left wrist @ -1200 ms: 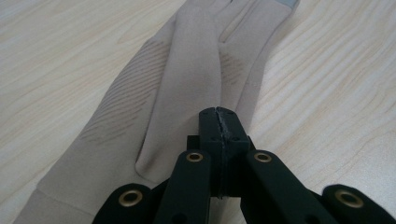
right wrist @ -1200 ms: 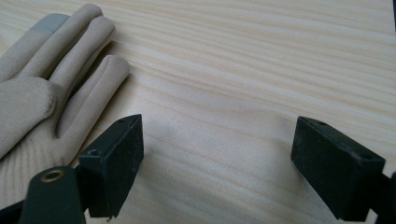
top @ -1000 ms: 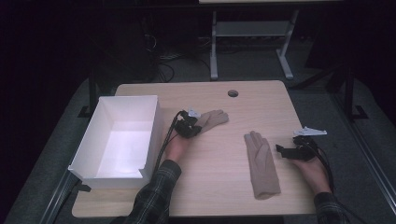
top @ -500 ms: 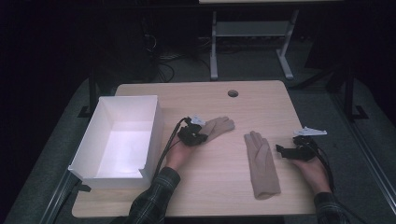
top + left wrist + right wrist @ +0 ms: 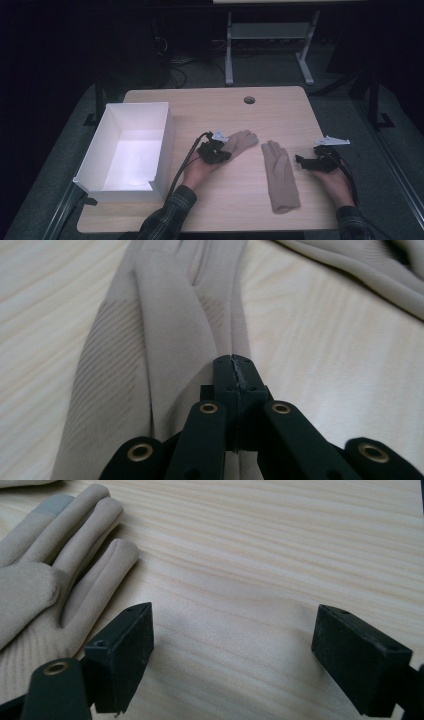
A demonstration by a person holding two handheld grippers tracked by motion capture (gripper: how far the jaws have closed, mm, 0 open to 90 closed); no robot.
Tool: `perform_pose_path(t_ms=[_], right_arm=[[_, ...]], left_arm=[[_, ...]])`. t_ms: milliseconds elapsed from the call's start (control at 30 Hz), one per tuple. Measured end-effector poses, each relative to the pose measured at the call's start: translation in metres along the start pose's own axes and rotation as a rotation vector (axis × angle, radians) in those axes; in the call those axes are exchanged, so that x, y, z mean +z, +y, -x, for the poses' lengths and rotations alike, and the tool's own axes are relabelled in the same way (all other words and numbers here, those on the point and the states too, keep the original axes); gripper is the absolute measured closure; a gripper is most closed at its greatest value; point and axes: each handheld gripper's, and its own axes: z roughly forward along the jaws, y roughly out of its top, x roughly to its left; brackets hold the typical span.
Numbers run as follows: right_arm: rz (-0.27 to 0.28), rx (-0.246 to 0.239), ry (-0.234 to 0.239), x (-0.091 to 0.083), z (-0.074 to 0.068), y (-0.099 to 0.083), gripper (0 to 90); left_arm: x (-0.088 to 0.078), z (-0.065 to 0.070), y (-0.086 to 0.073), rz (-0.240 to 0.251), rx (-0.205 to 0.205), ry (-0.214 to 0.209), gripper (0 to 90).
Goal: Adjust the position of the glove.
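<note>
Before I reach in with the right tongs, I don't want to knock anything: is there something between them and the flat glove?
Nothing visible. The right tongs stand open just right of the flat glove, with bare table between them.

Left glove (image 5: 165, 340): cuff end hidden under the left tongs (image 5: 234, 371), fingertips cut off at pic's top edge. Right glove (image 5: 55, 575): cuff cut off by left & bottom edges in the right gripper view.

Two beige gloves (image 5: 241, 141) flat on table
</note>
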Motion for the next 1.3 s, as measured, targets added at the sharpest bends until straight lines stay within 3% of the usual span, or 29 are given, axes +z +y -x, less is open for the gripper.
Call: perform_pose_path(t_ms=[233, 400, 533, 633, 667, 833, 967, 1067, 1233, 1300], right_arm=[[0.000, 0.000, 0.000, 0.000, 0.000, 0.000, 16.7], [0.000, 0.001, 0.000, 0.000, 0.000, 0.000, 16.7], [0.000, 0.000, 0.000, 0.000, 0.000, 0.000, 16.7], [0.000, -0.001, 0.000, 0.000, 0.000, 0.000, 16.7], [0.000, 0.000, 0.000, 0.000, 0.000, 0.000, 16.7], [-0.001, 0.001, 0.000, 0.000, 0.000, 0.000, 16.7], [0.000, 0.000, 0.000, 0.000, 0.000, 0.000, 16.8], [0.000, 0.000, 0.000, 0.000, 0.000, 0.000, 16.7], [0.000, -0.001, 0.002, 0.000, 0.000, 0.000, 16.8], [-0.001, -0.001, 0.003, 0.000, 0.000, 0.000, 16.7]], left_arm=[[0.005, 0.013, 0.003, 0.006, 0.018, -0.030, 89.6], [0.002, 0.011, 0.004, 0.003, 0.013, -0.040, 89.4], [-0.009, 0.007, 0.003, -0.004, 0.008, -0.024, 89.4], [-0.022, 0.004, 0.000, -0.009, 0.008, 0.012, 89.4], [-0.030, 0.001, -0.006, 0.000, -0.020, 0.046, 89.4], [-0.043, -0.011, -0.020, -0.014, -0.057, 0.094, 89.4], [-0.043, -0.015, -0.024, -0.030, -0.062, 0.101, 89.2], [-0.037, -0.012, -0.026, -0.043, -0.049, 0.094, 89.4], [-0.038, -0.009, -0.028, -0.051, -0.059, 0.076, 89.4], [-0.040, -0.004, -0.031, -0.072, -0.043, 0.068, 89.4]])
